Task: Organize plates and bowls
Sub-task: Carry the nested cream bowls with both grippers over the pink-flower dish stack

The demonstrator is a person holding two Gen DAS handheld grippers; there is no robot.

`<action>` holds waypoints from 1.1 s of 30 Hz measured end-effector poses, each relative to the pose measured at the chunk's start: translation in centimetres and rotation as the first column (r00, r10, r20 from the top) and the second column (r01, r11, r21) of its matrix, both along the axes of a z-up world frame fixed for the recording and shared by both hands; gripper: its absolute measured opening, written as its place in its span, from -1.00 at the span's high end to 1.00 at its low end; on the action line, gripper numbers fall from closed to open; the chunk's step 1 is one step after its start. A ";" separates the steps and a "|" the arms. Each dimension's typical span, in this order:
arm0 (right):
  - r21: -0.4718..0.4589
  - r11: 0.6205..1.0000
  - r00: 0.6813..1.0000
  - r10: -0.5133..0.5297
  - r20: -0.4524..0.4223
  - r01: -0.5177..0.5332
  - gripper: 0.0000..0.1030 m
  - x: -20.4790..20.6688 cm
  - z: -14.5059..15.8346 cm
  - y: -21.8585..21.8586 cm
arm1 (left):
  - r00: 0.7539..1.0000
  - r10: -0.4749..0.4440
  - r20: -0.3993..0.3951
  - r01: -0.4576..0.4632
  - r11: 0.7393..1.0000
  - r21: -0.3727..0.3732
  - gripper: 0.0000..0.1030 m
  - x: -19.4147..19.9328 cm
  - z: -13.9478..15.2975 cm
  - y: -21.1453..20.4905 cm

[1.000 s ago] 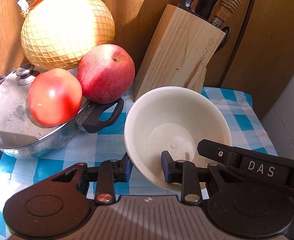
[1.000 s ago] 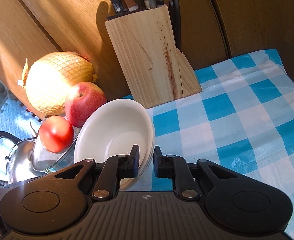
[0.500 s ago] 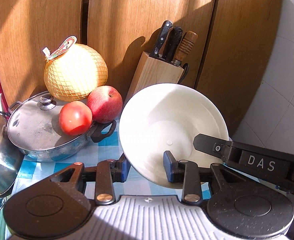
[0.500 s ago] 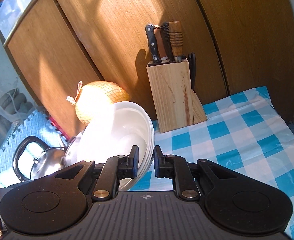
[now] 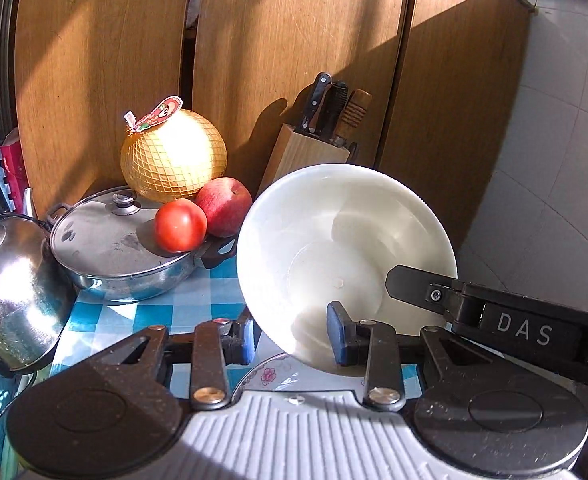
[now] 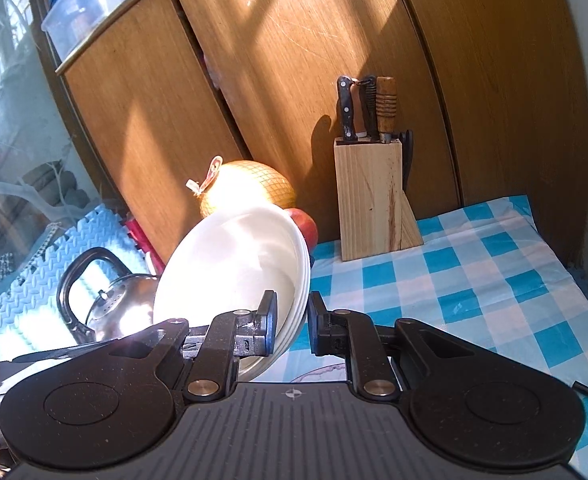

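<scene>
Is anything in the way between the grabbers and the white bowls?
No. Both already have the white bowls: the right gripper pinches the rim of the stack, and the left gripper has a finger on each side of the rim. Beneath them only the edge of a flowered plate shows.

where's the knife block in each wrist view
Left wrist: knife block sits upper centre, its base hidden behind the white bowl.
Right wrist: right of centre, whole and upright on the checked cloth.
Shared landmark: the netted pomelo to its left.
</scene>
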State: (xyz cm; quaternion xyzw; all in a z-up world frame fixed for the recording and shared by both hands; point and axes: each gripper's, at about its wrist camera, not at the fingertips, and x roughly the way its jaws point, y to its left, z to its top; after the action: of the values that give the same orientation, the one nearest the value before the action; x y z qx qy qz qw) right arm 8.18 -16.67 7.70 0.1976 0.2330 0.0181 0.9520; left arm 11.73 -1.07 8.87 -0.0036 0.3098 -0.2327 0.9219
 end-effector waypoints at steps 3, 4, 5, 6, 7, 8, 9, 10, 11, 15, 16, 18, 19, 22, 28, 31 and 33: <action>-0.001 1.000 1.000 0.001 0.002 -0.001 0.59 -1.1 -0.1 0.5 | 1.000 -0.005 -0.001 0.005 1.000 0.002 0.45 -1.0 -0.1 0.6; -0.001 1.000 1.000 0.000 0.002 0.000 0.59 -1.6 -0.2 0.7 | 1.000 -0.008 -0.002 0.008 1.000 0.003 0.45 -1.6 -0.2 0.8; -0.003 1.000 1.000 -0.001 0.001 0.001 0.59 -2.0 -0.4 0.8 | 1.000 -0.011 -0.004 0.012 1.000 0.005 0.45 -1.9 -0.3 0.9; -0.006 1.000 1.000 -0.003 0.000 0.003 0.59 -2.4 -0.5 1.0 | 1.000 -0.015 -0.007 0.015 1.000 0.007 0.45 -2.2 -0.5 1.0; -0.006 1.000 1.000 -0.004 -0.002 0.004 0.59 -2.7 -0.7 1.1 | 1.000 -0.019 -0.011 0.019 1.000 0.009 0.45 -2.6 -0.7 1.1; -0.007 1.000 1.000 -0.005 -0.005 0.005 0.59 -3.1 -0.8 1.2 | 1.000 -0.023 -0.014 0.023 1.000 0.012 0.45 -2.9 -0.8 1.1; -0.008 1.000 1.000 -0.005 -0.007 0.005 0.59 -3.5 -1.0 1.3 | 0.999 -0.028 -0.017 0.028 0.999 0.017 0.44 -3.2 -1.0 1.2; -0.008 1.000 1.000 -0.005 -0.011 0.005 0.59 -3.7 -1.2 1.4 | 0.999 -0.032 -0.023 0.033 0.999 0.021 0.44 -3.5 -1.2 1.2; -0.006 1.000 1.000 -0.007 -0.017 0.007 0.59 -4.1 -1.5 1.4 | 0.999 -0.037 -0.030 0.037 0.999 0.022 0.44 -3.7 -1.4 1.2; 0.013 1.000 0.999 -0.010 -0.043 0.011 0.58 -5.3 -2.8 1.4 | 0.996 -0.053 -0.067 0.056 0.998 0.035 0.44 -4.7 -2.5 1.3; 0.020 1.000 0.999 -0.010 -0.048 0.011 0.58 -5.7 -3.2 1.4 | 0.996 -0.057 -0.075 0.060 0.997 0.042 0.44 -4.9 -2.7 1.2; 0.037 0.999 0.998 -0.009 -0.058 0.012 0.57 -6.4 -4.0 1.3 | 0.994 -0.061 -0.089 0.067 0.996 0.057 0.44 -5.4 -3.2 1.1; 0.043 0.999 0.998 -0.010 -0.064 0.012 0.57 -6.6 -4.4 1.3 | 0.993 -0.067 -0.097 0.074 0.995 0.069 0.44 -5.7 -3.5 0.9; 0.059 0.998 0.996 -0.014 -0.088 0.020 0.57 -7.2 -5.6 1.1 | 0.988 -0.081 -0.128 0.092 0.993 0.081 0.44 -6.2 -4.5 0.6; 0.077 0.996 0.989 -0.030 -0.144 0.041 0.57 -6.6 -8.0 0.5 | 0.981 -0.099 -0.169 0.119 0.986 0.114 0.44 -5.4 -6.5 -0.4; 0.074 0.996 0.986 -0.033 -0.166 0.046 0.57 -5.6 -8.6 0.3 | 0.978 -0.098 -0.186 0.121 0.986 0.117 0.44 -4.4 -7.2 -0.8; 0.072 0.996 0.983 -0.036 -0.178 0.050 0.57 -5.0 -8.9 0.2 | 0.974 -0.095 -0.204 0.119 0.987 0.110 0.44 -3.6 -7.6 -1.0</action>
State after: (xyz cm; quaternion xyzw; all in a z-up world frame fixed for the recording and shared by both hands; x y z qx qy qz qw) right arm 3.20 -16.45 -1.19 0.2394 0.3113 -0.0112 0.9196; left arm 8.09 -2.09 1.26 0.0462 0.4133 -0.2614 0.8711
